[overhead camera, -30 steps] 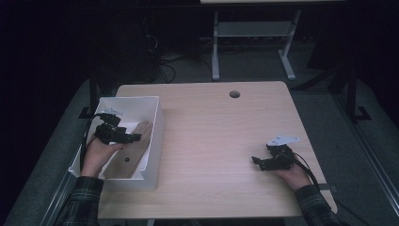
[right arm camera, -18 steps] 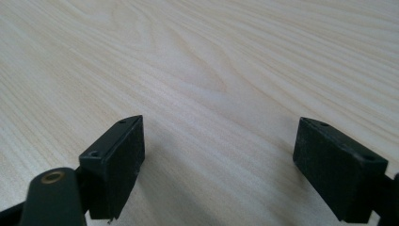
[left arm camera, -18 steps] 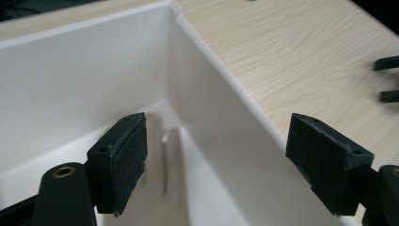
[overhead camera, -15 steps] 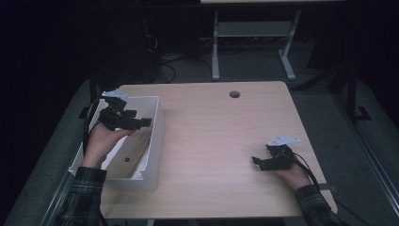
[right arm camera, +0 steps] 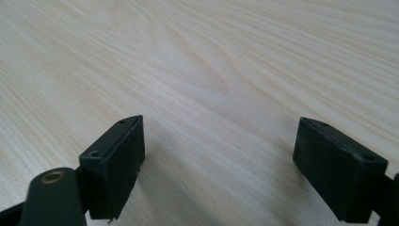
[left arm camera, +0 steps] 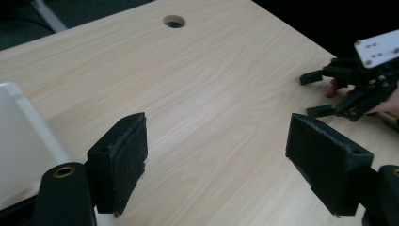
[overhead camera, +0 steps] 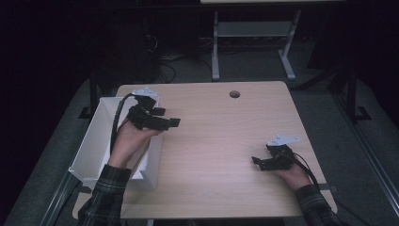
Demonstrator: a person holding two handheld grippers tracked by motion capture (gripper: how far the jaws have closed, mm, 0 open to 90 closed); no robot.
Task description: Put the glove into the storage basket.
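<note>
My left hand-held gripper (overhead camera: 171, 121) hangs above the right wall of the white bin (overhead camera: 94, 146), its jaws pointing out over the table (overhead camera: 221, 141) toward the right. In the left gripper view (left arm camera: 216, 165) the two black padded jaws stand wide apart with nothing between them, only bare wood grain below. The pad (left arm camera: 127, 160) on the left of that view sits just past the bin's white corner (left arm camera: 19, 141), so I am right at the edge where the bin meets the table. The left hand (overhead camera: 131, 141) grips the tool from beneath, the forearm lying across the open bin, and a black cable (overhead camera: 117, 117) loops back from the gripper over the bin's interior.

The white bin sits at the left edge of the table, partly overhanging that edge. I cannot tell what it holds, since the arm covers much of what shows inside.

My right hand-held gripper (overhead camera: 256, 162) rests low near the right front part of the table, well apart from the left one, jaws pointing left. In the right gripper view (right arm camera: 219, 165) its jaws are also spread wide and grip nothing, with pale wood running beneath them. The left gripper view catches it (left arm camera: 320, 94) far off at the right, grey plate (left arm camera: 379, 47) on top.

A round cable hole (overhead camera: 234, 94) sits near the far edge of the table.
</note>
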